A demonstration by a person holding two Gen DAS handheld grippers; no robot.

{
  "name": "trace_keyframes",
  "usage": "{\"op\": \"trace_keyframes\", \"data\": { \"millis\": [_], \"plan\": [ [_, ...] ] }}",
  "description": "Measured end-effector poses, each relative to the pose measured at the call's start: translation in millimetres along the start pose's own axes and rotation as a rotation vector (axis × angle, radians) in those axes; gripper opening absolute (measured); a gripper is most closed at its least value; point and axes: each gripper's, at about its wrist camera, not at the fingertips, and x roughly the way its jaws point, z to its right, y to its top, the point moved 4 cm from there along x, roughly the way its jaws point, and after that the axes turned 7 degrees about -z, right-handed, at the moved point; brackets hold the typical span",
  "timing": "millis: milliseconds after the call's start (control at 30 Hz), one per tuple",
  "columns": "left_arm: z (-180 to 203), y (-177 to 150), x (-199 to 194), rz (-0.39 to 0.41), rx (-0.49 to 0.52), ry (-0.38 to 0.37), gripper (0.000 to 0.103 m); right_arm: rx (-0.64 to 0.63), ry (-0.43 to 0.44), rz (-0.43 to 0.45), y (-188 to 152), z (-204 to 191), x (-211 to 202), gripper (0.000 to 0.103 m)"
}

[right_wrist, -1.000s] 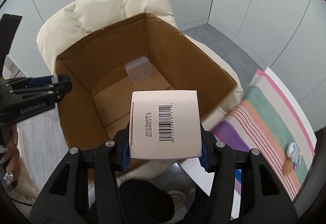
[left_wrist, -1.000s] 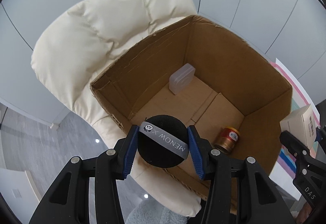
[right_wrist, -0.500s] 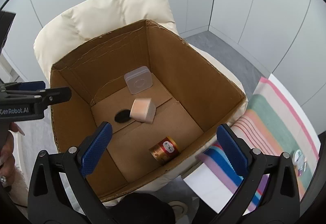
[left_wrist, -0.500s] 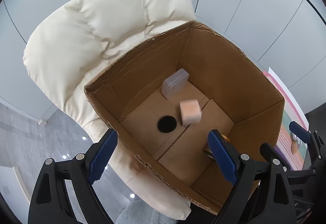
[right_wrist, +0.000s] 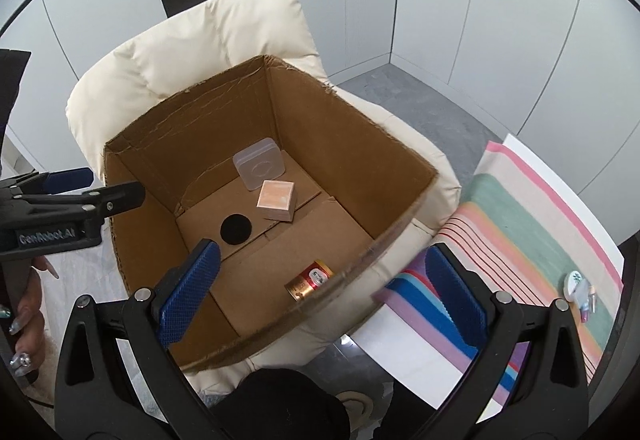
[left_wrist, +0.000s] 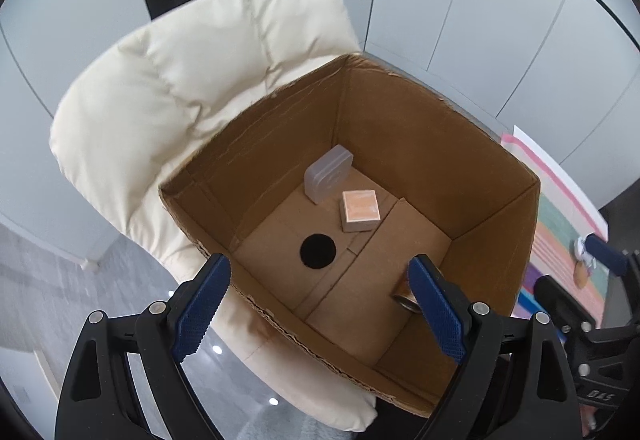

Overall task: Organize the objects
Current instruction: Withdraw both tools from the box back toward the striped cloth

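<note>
Cream armchair (left_wrist: 192, 88) under cardboard box (left_wrist: 420, 144) — striped cloth (right_wrist: 532, 224) just beside

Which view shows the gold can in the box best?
Right wrist view. The gold can lies on its side on the floor of the cardboard box, fully visible, red label facing up. In the left wrist view, the left hand-held gripper's blue finger covers most of the can; only its end shows.
</note>
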Motion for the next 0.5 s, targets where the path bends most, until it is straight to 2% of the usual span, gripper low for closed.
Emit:
{"op": "trace_keyframes", "data": {
  "millis": [333,500],
  "plan": [
    [19,-31,-33,0.022,0.048,-0.006,0.091,0.074,0.007,0.011,-29,6,-43,0.103],
    [20,-55,-44,0.035,0.049,0.037,0.091,0.075,-0.012,-0.002,-50,4,-60,0.103]
  ]
}}
